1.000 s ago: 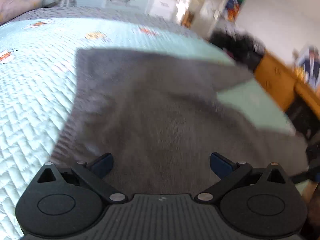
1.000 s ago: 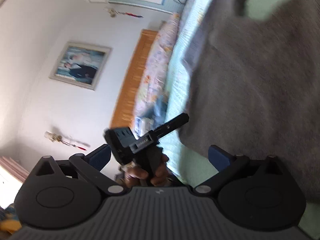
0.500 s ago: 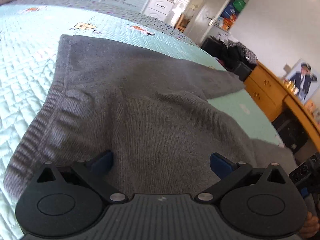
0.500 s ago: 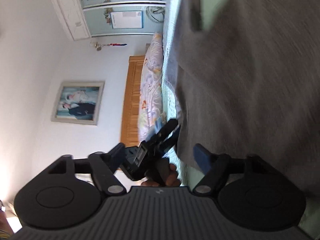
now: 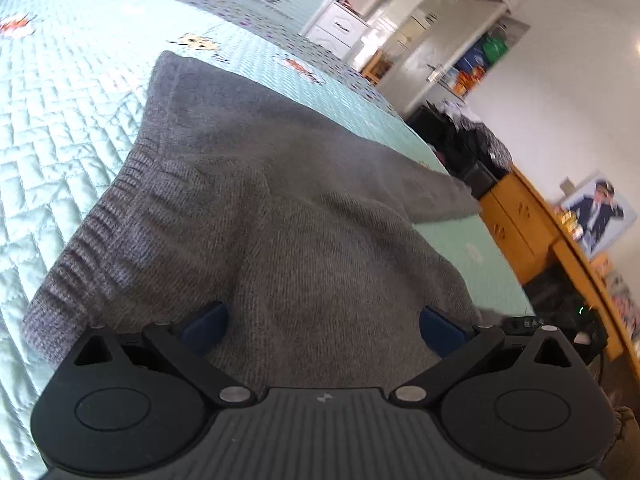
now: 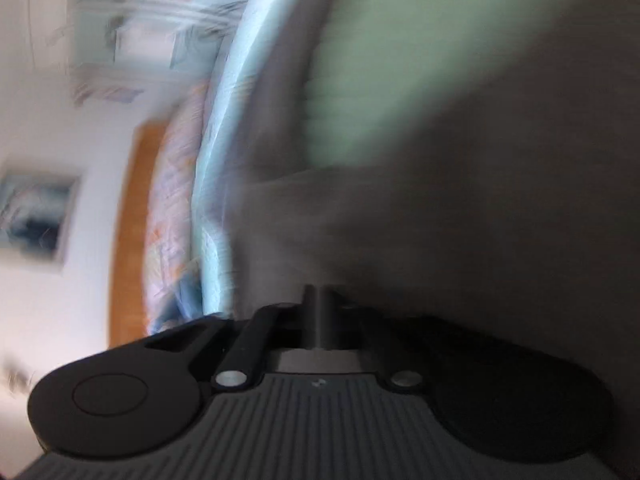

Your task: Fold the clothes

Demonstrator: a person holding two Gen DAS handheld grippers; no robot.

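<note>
A grey knitted sweater (image 5: 304,216) lies spread on the pale green quilted bed (image 5: 60,120), its ribbed hem toward the left. My left gripper (image 5: 322,324) hovers low over the sweater's near part, open, with the blue pads wide apart and nothing between them. The right wrist view is heavily blurred. There my right gripper (image 6: 320,300) has its fingers drawn together at the edge of the grey sweater (image 6: 440,240), with fabric rising straight from the tips. Part of the right gripper's black body (image 5: 560,324) shows at the right edge of the left wrist view.
A wooden dresser (image 5: 520,216) stands beside the bed on the right, with a dark pile of bags (image 5: 468,140) behind it. White cabinets (image 5: 340,28) stand at the far end. A wooden headboard (image 6: 128,240) and patterned pillows (image 6: 172,200) are at the bed's head.
My right gripper's fingers have gone from wide apart to together at the sweater's edge, and it is moving fast. My left gripper has dropped lower and closer over the sweater, still open.
</note>
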